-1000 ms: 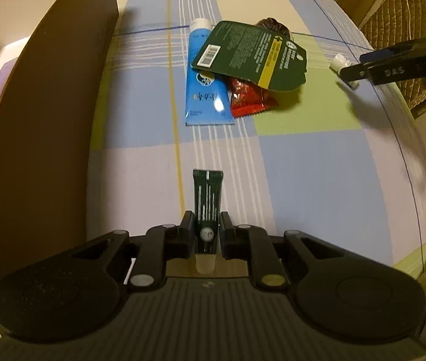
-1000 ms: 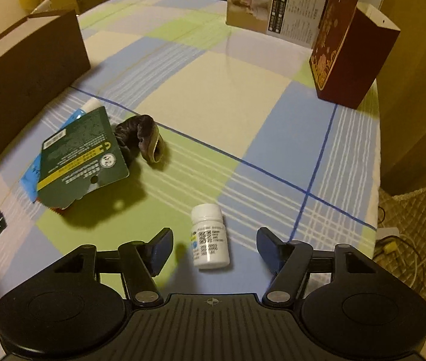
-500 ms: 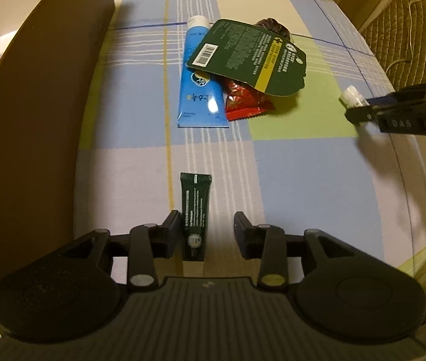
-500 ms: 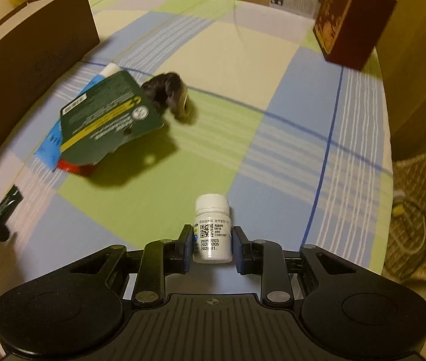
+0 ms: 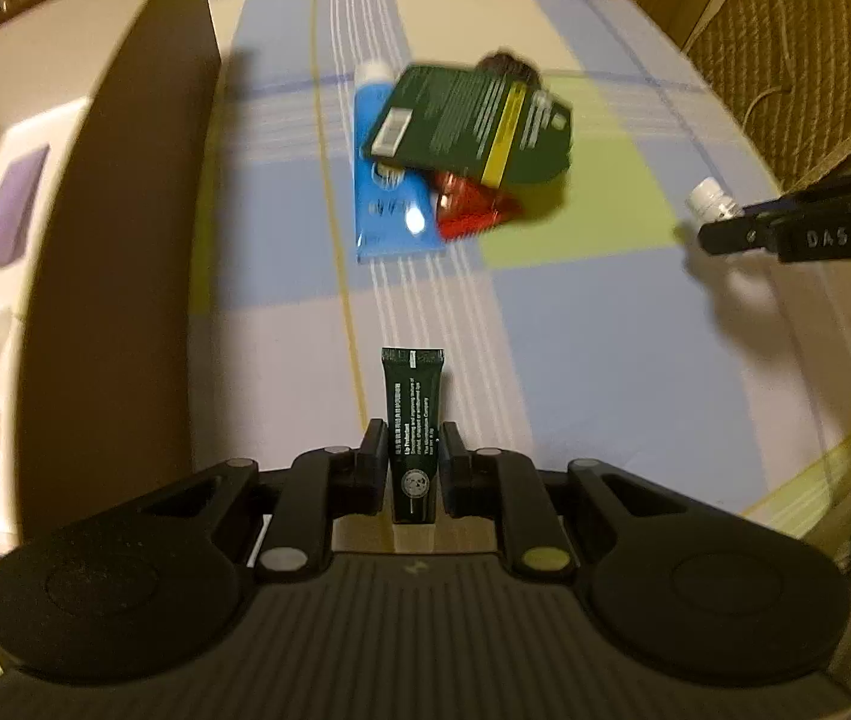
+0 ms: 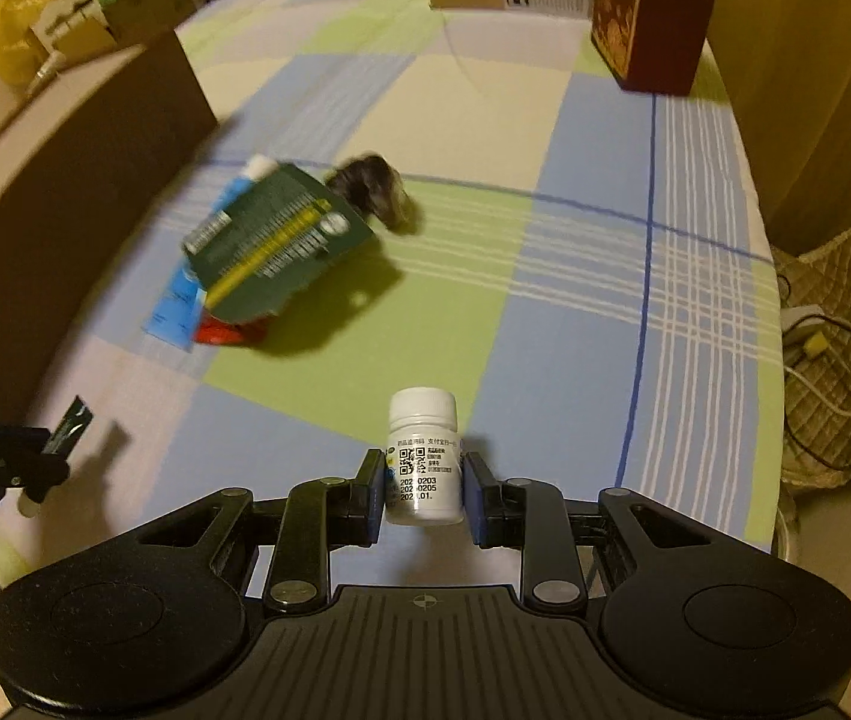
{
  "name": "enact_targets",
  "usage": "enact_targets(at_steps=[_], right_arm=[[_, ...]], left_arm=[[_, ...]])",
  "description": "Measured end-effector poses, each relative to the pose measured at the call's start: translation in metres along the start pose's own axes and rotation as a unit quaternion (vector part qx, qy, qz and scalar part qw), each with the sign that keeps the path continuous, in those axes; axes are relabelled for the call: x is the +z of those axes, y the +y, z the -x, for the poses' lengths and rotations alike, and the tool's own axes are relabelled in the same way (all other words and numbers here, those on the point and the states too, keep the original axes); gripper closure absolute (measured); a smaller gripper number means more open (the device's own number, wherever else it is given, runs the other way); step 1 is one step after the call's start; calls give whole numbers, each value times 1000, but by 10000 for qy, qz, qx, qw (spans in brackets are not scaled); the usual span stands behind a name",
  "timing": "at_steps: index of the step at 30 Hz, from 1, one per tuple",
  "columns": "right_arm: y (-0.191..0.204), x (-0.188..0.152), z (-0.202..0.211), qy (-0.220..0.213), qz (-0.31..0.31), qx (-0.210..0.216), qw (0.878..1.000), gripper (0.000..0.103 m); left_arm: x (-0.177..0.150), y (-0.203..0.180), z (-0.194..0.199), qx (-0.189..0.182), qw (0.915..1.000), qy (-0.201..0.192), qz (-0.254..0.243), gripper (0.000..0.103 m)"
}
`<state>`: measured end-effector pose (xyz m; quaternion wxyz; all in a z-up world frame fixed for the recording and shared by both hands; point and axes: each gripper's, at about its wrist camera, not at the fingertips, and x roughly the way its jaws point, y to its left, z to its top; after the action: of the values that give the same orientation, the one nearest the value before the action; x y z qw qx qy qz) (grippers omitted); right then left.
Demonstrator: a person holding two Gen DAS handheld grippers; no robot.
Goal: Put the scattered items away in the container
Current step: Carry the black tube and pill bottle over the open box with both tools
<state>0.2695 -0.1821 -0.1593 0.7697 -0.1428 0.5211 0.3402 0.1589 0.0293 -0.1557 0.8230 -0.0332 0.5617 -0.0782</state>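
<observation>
**Both jaws closed on items above the checked worktop**

Left wrist view: the left gripper (image 5: 412, 468) has its jaws drawn in narrow, clamped on either side of a small dark green tube (image 5: 412, 420), which points forward, raised off the checked worktop (image 5: 605, 348). To the left stands the cardboard container (image 5: 125, 240), with a purple item (image 5: 11, 204) lying inside. Ahead lies a pile: a blue tube (image 5: 389, 210), a red packet (image 5: 473, 210) and a green card pack (image 5: 473, 126) on top.

Right wrist view: the right gripper (image 6: 422, 492) has its jaws closed against both sides of a white pill bottle (image 6: 423, 456), cap pointing forward, held clear of the worktop. The pile lies ahead to the left, with a dark bundle (image 6: 371, 186) just behind it.
</observation>
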Motion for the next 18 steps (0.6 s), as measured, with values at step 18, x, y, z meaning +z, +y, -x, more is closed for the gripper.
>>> enact_targets(at_steps=[18], right_arm=[[86, 47, 49, -520, 653, 661, 9943, 74]], left_arm=[[27, 54, 109, 104, 9924, -1193, 300, 90]])
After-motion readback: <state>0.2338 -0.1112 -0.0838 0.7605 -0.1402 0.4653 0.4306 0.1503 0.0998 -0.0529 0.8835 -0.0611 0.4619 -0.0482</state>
